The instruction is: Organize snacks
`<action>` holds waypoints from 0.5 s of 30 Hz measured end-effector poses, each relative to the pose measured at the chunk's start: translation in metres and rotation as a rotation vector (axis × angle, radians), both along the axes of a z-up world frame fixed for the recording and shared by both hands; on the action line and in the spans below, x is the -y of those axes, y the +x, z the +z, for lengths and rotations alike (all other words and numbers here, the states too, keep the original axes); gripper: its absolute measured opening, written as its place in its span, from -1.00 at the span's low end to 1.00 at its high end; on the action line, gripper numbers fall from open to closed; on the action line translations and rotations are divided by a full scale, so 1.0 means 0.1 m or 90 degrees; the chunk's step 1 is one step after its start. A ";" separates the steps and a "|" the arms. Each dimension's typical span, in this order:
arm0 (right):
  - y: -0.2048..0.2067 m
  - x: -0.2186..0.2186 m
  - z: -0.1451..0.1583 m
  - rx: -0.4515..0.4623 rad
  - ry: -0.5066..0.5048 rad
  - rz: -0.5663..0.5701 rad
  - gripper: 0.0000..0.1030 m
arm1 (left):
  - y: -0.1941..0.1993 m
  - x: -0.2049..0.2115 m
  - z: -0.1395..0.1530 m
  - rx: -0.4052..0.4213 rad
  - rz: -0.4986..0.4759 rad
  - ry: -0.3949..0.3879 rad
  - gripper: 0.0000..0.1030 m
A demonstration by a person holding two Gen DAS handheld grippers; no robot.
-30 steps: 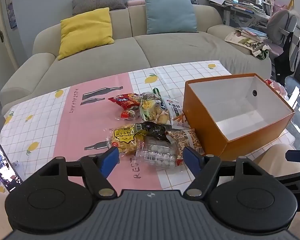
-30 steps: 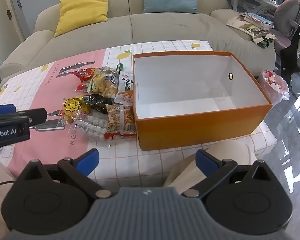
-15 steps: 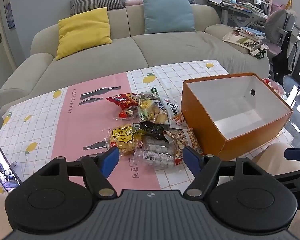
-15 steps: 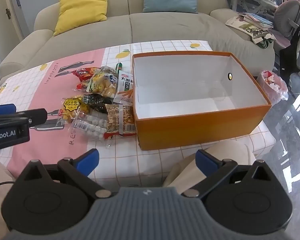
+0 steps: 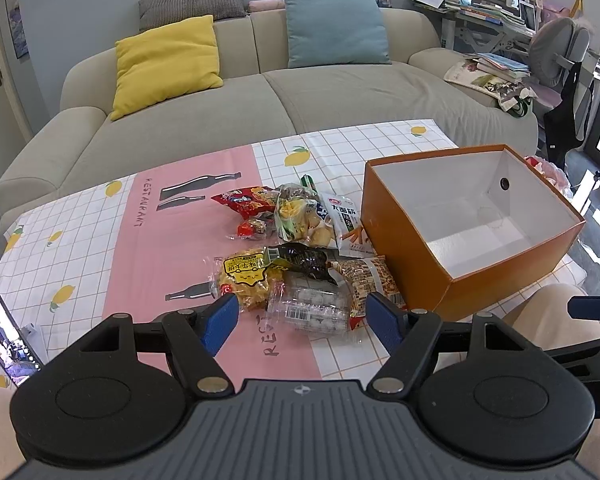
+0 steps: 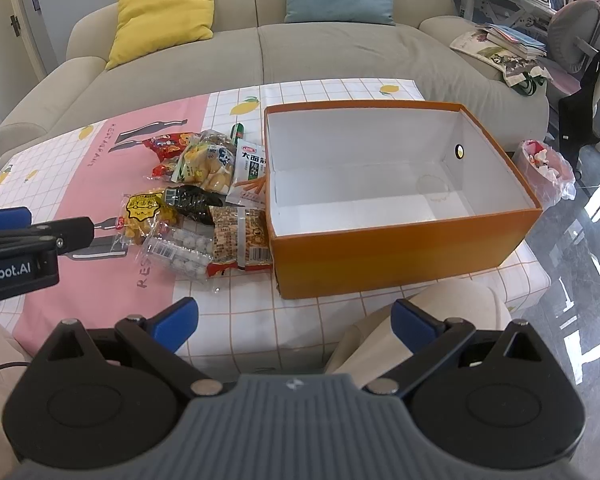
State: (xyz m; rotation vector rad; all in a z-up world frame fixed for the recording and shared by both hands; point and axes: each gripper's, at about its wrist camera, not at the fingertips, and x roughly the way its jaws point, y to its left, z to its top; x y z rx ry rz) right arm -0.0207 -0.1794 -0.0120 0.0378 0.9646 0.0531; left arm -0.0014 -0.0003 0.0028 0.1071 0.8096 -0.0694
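Observation:
A heap of snack packets [image 5: 300, 256] [image 6: 204, 200] lies on the pink and white tablecloth, just left of an orange box [image 5: 412, 256] [image 6: 400, 248] with an empty white inside. Nearest me in the heap are a clear pack of white balls [image 5: 316, 308] [image 6: 180, 248], a yellow packet [image 5: 244, 280] and a peanut packet [image 6: 242, 238]. My left gripper [image 5: 302, 322] hovers open, short of the clear pack, holding nothing. Past the table's near edge, in front of the box, my right gripper [image 6: 294, 320] stands open and empty. The left gripper's side [image 6: 20, 244] shows in the right wrist view.
A phone [image 5: 4, 344] stands at the table's near left corner. A beige sofa [image 5: 260, 108] with yellow and blue cushions runs behind the table. A beige stool [image 6: 420, 328] sits under the right gripper. A bagged bin [image 6: 546, 172] stands right of the table.
The left gripper has eased slightly toward the snack heap, so the box and packets sit a little lower and nearer in its view. The right gripper has barely moved. Both stay open.

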 end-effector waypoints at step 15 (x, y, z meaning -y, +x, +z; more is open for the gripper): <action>-0.01 0.00 -0.01 -0.004 0.001 0.000 0.94 | 0.00 0.00 0.00 0.000 0.000 0.000 0.66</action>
